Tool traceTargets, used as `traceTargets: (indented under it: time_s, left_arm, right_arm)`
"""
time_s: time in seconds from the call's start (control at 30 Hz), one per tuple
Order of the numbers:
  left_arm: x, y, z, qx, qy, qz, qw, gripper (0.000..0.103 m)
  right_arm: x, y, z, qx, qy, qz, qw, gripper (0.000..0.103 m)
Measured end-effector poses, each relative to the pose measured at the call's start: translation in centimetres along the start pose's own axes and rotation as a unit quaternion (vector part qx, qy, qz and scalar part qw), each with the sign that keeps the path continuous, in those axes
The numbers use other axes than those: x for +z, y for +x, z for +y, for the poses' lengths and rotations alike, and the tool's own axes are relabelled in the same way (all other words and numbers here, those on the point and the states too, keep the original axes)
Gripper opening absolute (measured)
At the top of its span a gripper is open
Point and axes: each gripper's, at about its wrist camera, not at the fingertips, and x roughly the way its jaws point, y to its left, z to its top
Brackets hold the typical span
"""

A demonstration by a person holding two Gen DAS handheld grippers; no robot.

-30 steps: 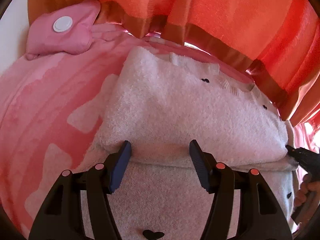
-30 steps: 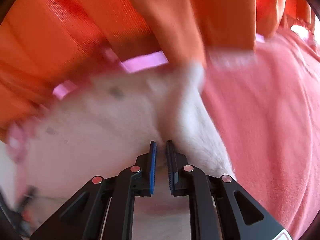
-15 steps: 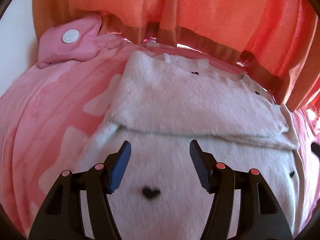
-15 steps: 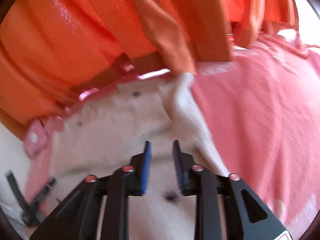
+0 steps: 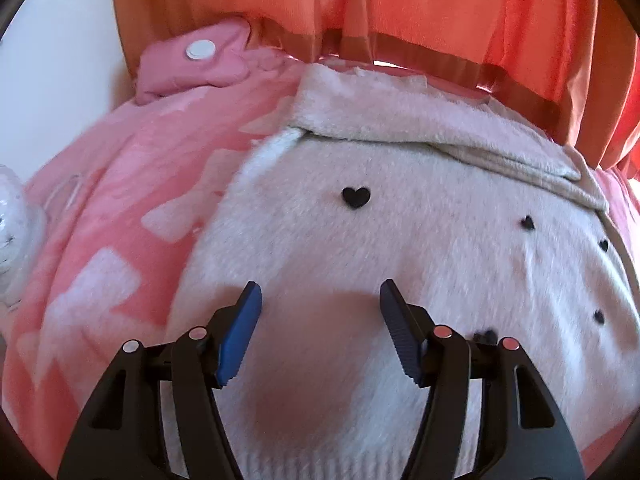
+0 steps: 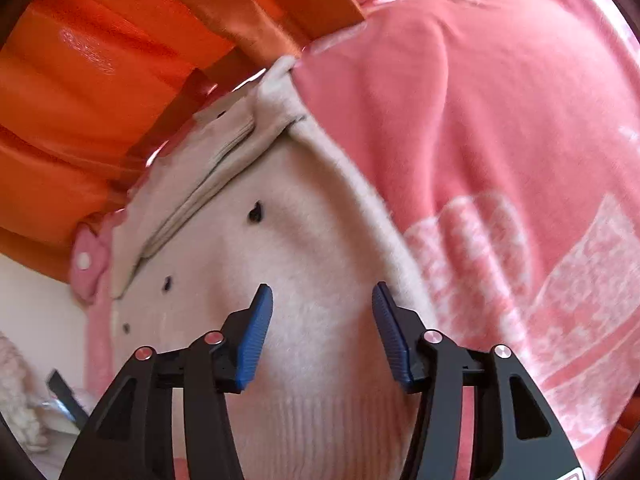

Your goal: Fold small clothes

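Note:
A small fluffy cream sweater [image 5: 420,240] with little black hearts lies flat on a pink patterned blanket [image 5: 120,208]. Its far part is folded over toward me, leaving a fold edge across the top. My left gripper [image 5: 320,304] hovers over the sweater's near half, its jaws opening, with nothing between them. In the right wrist view the same sweater [image 6: 288,248] fills the middle, its ribbed hem nearest me. My right gripper [image 6: 322,304] is above the sweater's right side, jaws opening, with nothing gripped.
Orange curtains [image 5: 400,8] hang along the far edge of the blanket. A pink padded piece with a white snap [image 5: 200,56] lies at the far left. A white wall [image 5: 48,60] and a shiny pale object [image 5: 12,216] are at the left. Blanket [image 6: 520,140] spreads to the right.
Both grippers have drawn back toward the sweater's hem. The right gripper let go of the fold it pinched and opened. The folded-over part now lies flat at the far end.

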Motion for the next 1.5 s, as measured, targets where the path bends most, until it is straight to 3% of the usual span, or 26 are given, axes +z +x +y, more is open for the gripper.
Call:
traceTargets:
  time_s: [0.3,0.5,0.57,0.67,0.73,0.83,0.9,0.93,0.97,1.0,1.03,1.07,1.1,1.17,1.3,1.43,1.5]
  left_arm:
    - [-1.7,-2.7,3.5,-0.039,-0.066,0.016,0.9969,0.064]
    - [-3.5,-5.6,6.9,-0.105,-0.131,0.052,0.9845,0.079]
    - [-4.2,-6.7,7.6,-0.128,-0.139,0.053,0.9805,0.079]
    - [-4.6,-8.1,7.4,-0.124,-0.119,0.041,0.9843,0.082]
    - [-4.6,-8.1,7.2,-0.125,-0.113,0.041,0.9849,0.084]
    - [-4.2,-7.2,7.0,-0.123,-0.113,0.062,0.9840,0.088]
    - [-4.1,-6.4,6.3,-0.136,-0.108,0.086,0.9811,0.088]
    - [-4.0,-6.1,6.1,-0.143,-0.107,0.095,0.9794,0.085]
    - [-3.9,-5.8,5.8,-0.163,-0.108,0.104,0.9752,0.074]
    - [-4.0,-5.5,5.8,-0.179,-0.113,0.113,0.9708,0.065]
    - [-4.0,-5.0,5.8,-0.203,-0.122,0.129,0.9629,0.046]
    - [-4.2,-4.2,5.8,-0.236,-0.142,0.153,0.9491,0.017]
    - [-4.4,-3.7,5.9,-0.253,-0.157,0.169,0.9396,0.004]
    - [-4.4,-4.2,6.6,-0.267,-0.183,0.166,0.9314,0.005]
    - [-3.2,-8.6,7.6,-0.283,-0.159,0.119,0.9386,0.004]
    - [-3.5,-13.6,8.9,-0.287,-0.122,0.092,0.9459,0.004]
    - [-4.6,-15.4,9.7,-0.291,-0.118,0.099,0.9442,0.004]
  right_arm:
    - [-1.8,-0.7,0.9,-0.012,-0.001,0.004,1.000,0.062]
    - [-3.7,-1.1,0.2,-0.051,0.002,0.030,0.998,0.065]
    - [-4.5,-1.8,0.9,-0.076,-0.025,0.015,0.997,0.064]
    - [-5.5,-3.6,0.9,-0.096,-0.026,-0.036,0.994,0.065]
    - [-5.7,-4.0,0.3,-0.118,-0.008,-0.047,0.992,0.071]
    - [-4.9,-1.9,-0.8,-0.110,0.012,0.022,0.994,0.073]
    - [-4.7,-1.3,-0.8,-0.104,0.009,0.041,0.994,0.073]
    - [-4.8,-1.4,-0.7,-0.101,0.005,0.040,0.994,0.064]
    - [-4.9,-1.7,-0.5,-0.093,-0.001,0.031,0.995,0.050]
    - [-5.0,-1.8,-0.3,-0.087,-0.006,0.028,0.996,0.043]
    - [-5.2,-2.0,-0.2,-0.079,-0.009,0.026,0.997,0.024]
    - [-5.2,-2.2,-0.1,-0.074,-0.008,0.022,0.997,0.015]
    - [-5.2,-2.8,-0.2,-0.059,-0.007,0.011,0.998,0.014]
    - [-5.2,-4.5,-0.4,-0.026,-0.003,-0.014,1.000,0.009]
    - [-5.9,-8.0,-0.9,0.015,-0.017,-0.033,0.999,0.005]
    - [-8.6,-11.5,-1.1,0.014,-0.071,-0.031,0.997,0.004]
    - [-10.5,-13.1,-1.4,0.004,-0.099,-0.028,0.995,0.004]
